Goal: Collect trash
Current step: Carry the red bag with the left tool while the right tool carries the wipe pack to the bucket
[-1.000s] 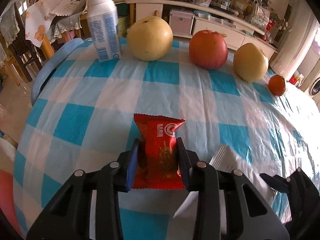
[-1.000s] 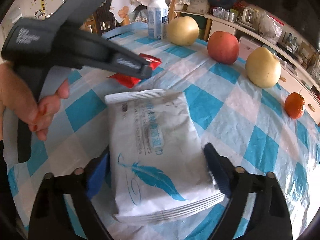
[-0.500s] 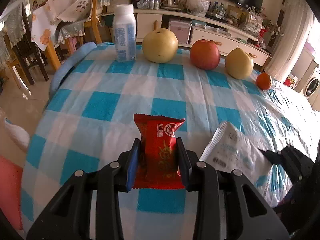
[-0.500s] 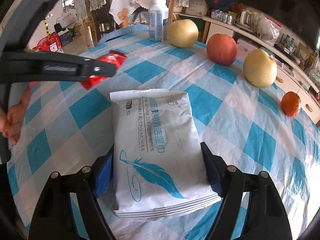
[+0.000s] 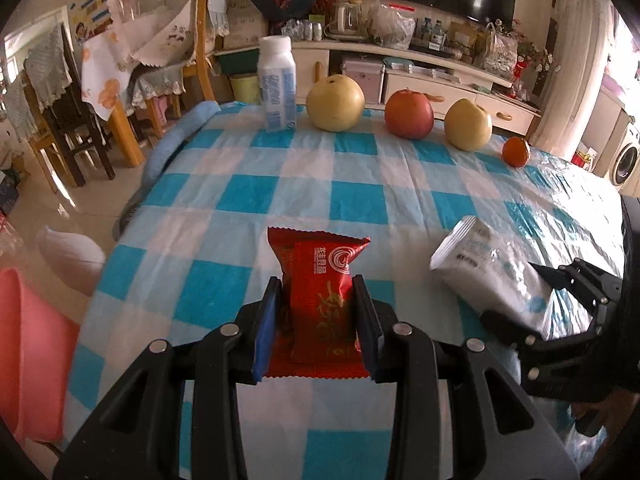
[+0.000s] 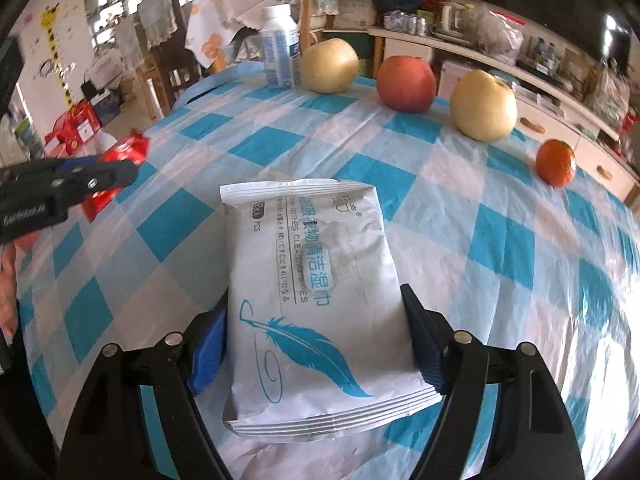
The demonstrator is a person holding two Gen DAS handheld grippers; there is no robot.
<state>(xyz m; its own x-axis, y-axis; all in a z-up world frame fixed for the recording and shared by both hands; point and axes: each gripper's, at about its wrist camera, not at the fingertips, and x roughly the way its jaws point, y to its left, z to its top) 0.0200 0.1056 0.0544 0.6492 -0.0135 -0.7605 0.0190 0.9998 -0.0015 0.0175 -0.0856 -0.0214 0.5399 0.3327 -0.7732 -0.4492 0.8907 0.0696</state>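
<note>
My left gripper [image 5: 317, 308] is shut on a red snack wrapper [image 5: 318, 280] and holds it raised above the checked tablecloth [image 5: 360, 184]. My right gripper [image 6: 316, 340] is shut on a white wet-wipes pack [image 6: 316, 280] with a blue feather print, also lifted off the table. The pack also shows at the right of the left wrist view [image 5: 492, 276], held by the right gripper [image 5: 560, 300]. The left gripper [image 6: 100, 180] with the red wrapper [image 6: 124, 152] shows at the left of the right wrist view.
Along the table's far edge stand a white milk bottle [image 5: 277, 84], a yellow pear [image 5: 335, 102], a red apple [image 5: 409, 114], another pear [image 5: 468, 124] and a small orange [image 5: 516, 152]. A pink bin [image 5: 28, 352] is at the left, below the table edge. Chairs stand beyond.
Both grippers have lifted and pulled back with their items; the fruit looks farther away. The left gripper has moved leftward, away from the wipes pack.
</note>
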